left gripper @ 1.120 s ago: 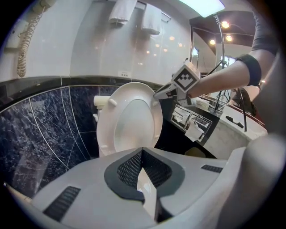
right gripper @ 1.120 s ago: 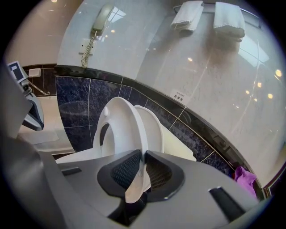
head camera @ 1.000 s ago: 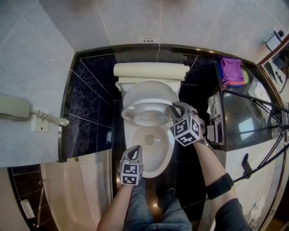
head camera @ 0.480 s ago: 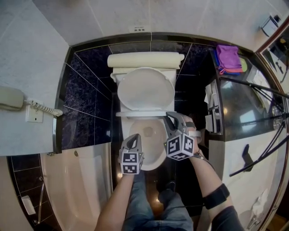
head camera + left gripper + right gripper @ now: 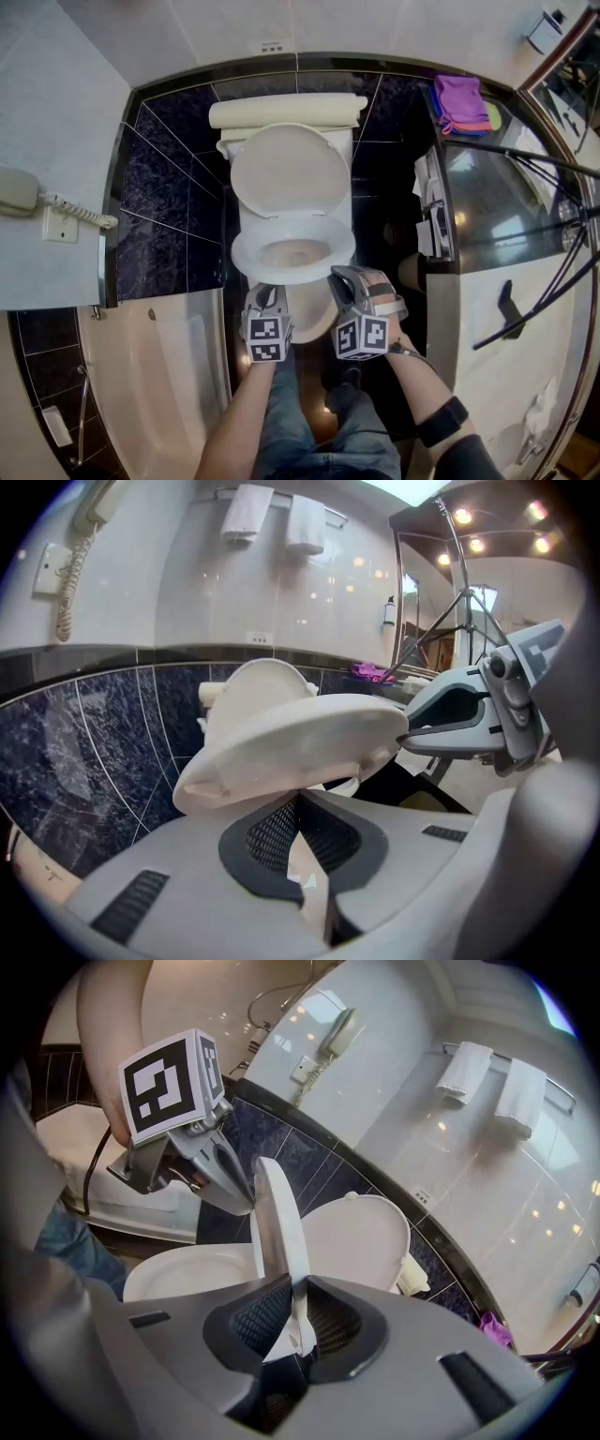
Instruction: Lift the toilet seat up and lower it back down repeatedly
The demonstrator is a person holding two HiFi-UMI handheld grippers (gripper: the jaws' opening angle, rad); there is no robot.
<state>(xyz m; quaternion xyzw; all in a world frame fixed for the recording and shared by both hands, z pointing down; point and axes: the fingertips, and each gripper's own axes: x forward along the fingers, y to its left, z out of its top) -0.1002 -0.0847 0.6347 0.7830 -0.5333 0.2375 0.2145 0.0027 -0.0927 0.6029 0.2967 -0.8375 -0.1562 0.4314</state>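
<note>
Pinching the front rim of the toilet seat (image 5: 278, 1241), the right gripper (image 5: 340, 277) has its fingers (image 5: 258, 1321) clamped on the hard edge. The seat tilts partway up over the bowl (image 5: 187, 1274) below them. It looks stiff, fairly light and glossy, so probably slippery: a deep bite on the rim suits. The left gripper (image 5: 266, 292) has its fingers (image 5: 281, 832) pressed together, empty, just under the seat's near edge.

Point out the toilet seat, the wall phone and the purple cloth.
toilet seat (image 5: 342, 246), head view, ring's right side
wall phone (image 5: 17, 192), head view, handset
purple cloth (image 5: 459, 94), head view, top fold
</note>
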